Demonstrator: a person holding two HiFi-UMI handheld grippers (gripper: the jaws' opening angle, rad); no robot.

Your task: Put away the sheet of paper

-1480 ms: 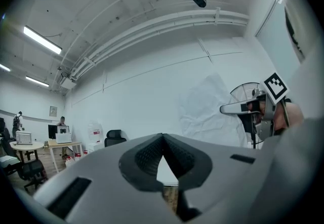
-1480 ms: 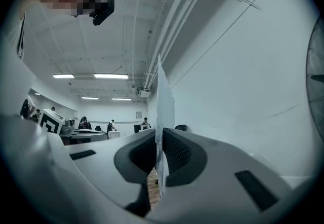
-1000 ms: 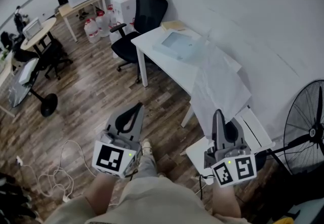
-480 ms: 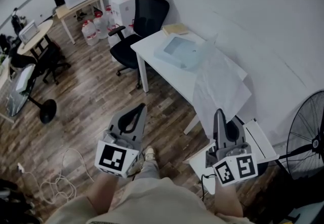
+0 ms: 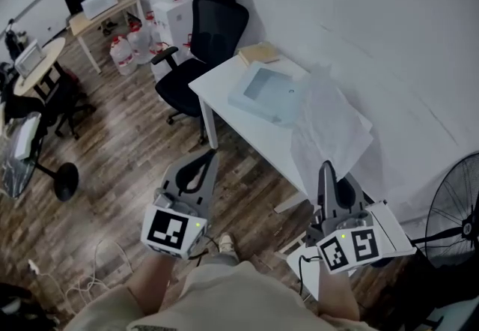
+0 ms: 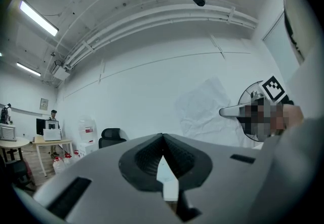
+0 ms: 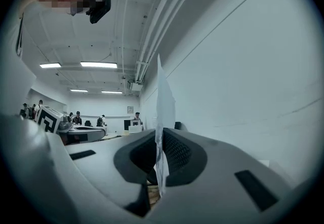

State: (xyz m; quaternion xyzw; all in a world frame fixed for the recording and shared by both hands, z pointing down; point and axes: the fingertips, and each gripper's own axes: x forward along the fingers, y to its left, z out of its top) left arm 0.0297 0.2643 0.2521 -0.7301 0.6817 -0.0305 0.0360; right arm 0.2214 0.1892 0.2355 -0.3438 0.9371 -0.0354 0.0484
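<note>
The sheet of paper (image 5: 333, 131) is white and crumpled, and it stands up from the tips of my right gripper (image 5: 325, 168), which is shut on its lower edge. In the right gripper view the paper (image 7: 164, 101) rises edge-on from between the closed jaws of the right gripper (image 7: 158, 134). My left gripper (image 5: 210, 157) is held level beside it over the wooden floor, shut, with nothing in it. The left gripper view shows the left gripper's (image 6: 162, 137) jaw tips meeting and the paper (image 6: 202, 109) off to the right.
Ahead stands a white table (image 5: 224, 93) with a pale blue flat box (image 5: 266, 90) and a tan pad (image 5: 258, 54) on it. A black office chair (image 5: 209, 30) is at its far end. A low white stand (image 5: 389, 221) and a black fan (image 5: 456, 210) are at the right.
Both grippers have travelled forward together with the paper. The table and chair now lie nearer in the head view, and the floor cables have slid toward the lower left.
</note>
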